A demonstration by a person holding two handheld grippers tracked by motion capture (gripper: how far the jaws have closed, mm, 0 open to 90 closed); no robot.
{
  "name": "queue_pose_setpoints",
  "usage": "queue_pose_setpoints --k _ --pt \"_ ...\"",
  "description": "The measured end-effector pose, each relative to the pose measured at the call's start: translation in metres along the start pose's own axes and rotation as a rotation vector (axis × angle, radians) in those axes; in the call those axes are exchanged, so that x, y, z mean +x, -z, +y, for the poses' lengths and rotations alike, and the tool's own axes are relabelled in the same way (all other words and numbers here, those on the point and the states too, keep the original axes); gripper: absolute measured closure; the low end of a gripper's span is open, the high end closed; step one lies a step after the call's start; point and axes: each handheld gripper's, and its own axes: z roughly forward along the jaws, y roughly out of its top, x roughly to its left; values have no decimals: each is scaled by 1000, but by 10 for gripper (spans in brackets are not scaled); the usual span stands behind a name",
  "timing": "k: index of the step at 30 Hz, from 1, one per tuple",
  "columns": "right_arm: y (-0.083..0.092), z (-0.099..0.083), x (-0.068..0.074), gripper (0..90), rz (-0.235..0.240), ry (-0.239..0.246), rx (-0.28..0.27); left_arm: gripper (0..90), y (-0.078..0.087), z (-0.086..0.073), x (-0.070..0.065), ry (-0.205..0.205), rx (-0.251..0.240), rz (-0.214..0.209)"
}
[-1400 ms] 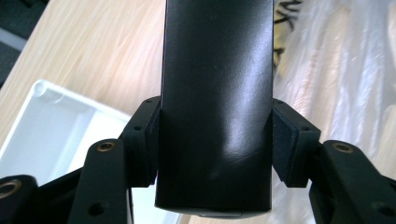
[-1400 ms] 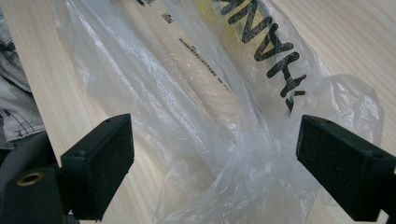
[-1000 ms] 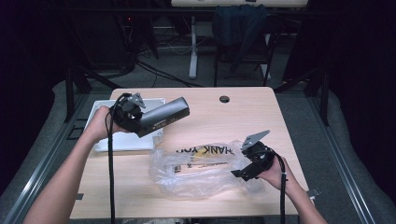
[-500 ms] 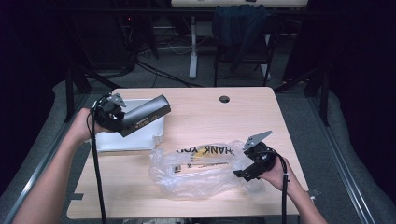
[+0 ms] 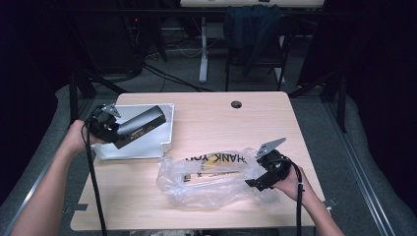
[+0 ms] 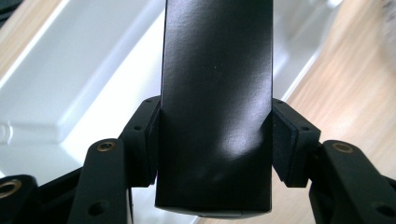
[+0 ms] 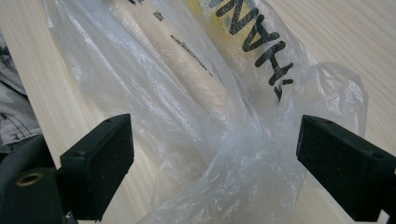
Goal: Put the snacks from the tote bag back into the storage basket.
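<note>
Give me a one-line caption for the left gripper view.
Left gripper clamps a long black box above the white tray.

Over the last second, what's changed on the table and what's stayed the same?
The left gripper, shut on the black box, has carried it left and downward, from over the table's middle toward the white tray, where it now hangs low. Nothing was let go or newly grasped. The right gripper has kept its place at the clear plastic bag, jaws open around the bunched plastic, and the bag lies as before.
</note>
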Motion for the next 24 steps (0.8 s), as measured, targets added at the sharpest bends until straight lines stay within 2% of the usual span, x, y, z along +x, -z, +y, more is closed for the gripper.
queue_pose_setpoints --k 6,10,15,20,24 --pt "-1 0 0 108 -2 0 2 434 -17 -7 9 12 20 -17" --pt "-1 0 0 109 -2 -3 0 434 -27 -9 11 -16 42 -12" --pt "-1 0 0 109 -2 -3 3 433 -42 -12 14 -8 30 -8" --pt "-1 -1 0 110 -3 0 8 432 -59 -17 16 -5 45 3" --pt "0 -1 0 110 -4 0 5 430 -68 -22 18 3 39 -8"
